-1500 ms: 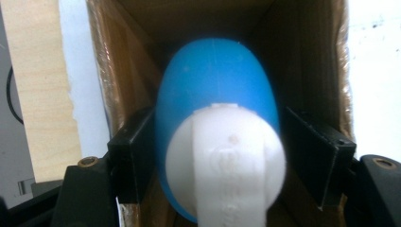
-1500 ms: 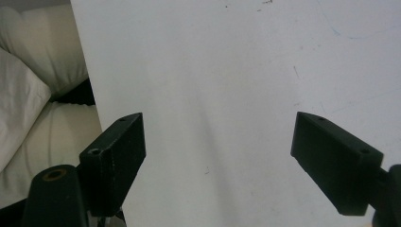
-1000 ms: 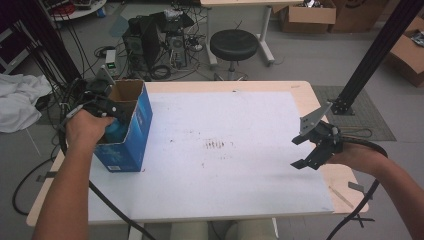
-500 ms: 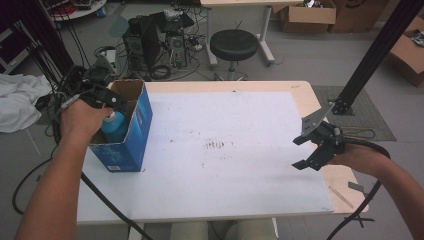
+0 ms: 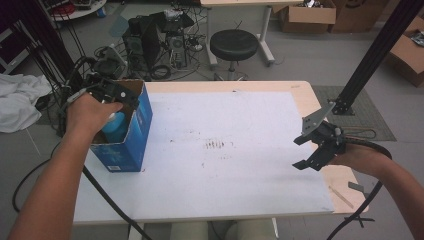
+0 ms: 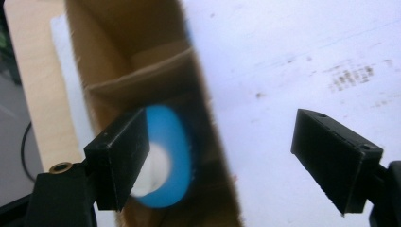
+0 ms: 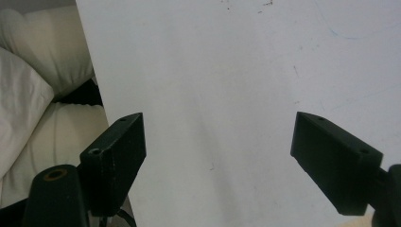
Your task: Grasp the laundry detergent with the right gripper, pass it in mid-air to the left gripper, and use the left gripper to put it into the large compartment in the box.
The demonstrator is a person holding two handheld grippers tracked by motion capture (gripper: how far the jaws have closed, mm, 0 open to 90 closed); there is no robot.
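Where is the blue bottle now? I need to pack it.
In the high view, the blue bottle stands inside the open blue box at the table's left, just below the left hand-held gripper.

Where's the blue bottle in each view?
High view: blue bottle stands inside the blue box, left side of the table, beside the left hand.
Left gripper view: lower left, blurred, in the box behind the left jaw.
Right gripper view: not in it.
Shared landmark: white table sheet.

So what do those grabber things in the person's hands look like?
Each is black with two flat, blocky jaws. The right gripper has a grey three-cornered plate on top, and the left gripper trails a black cable. A small brass ring sits near one jaw. The person's forearms are bare, with no sleeves.
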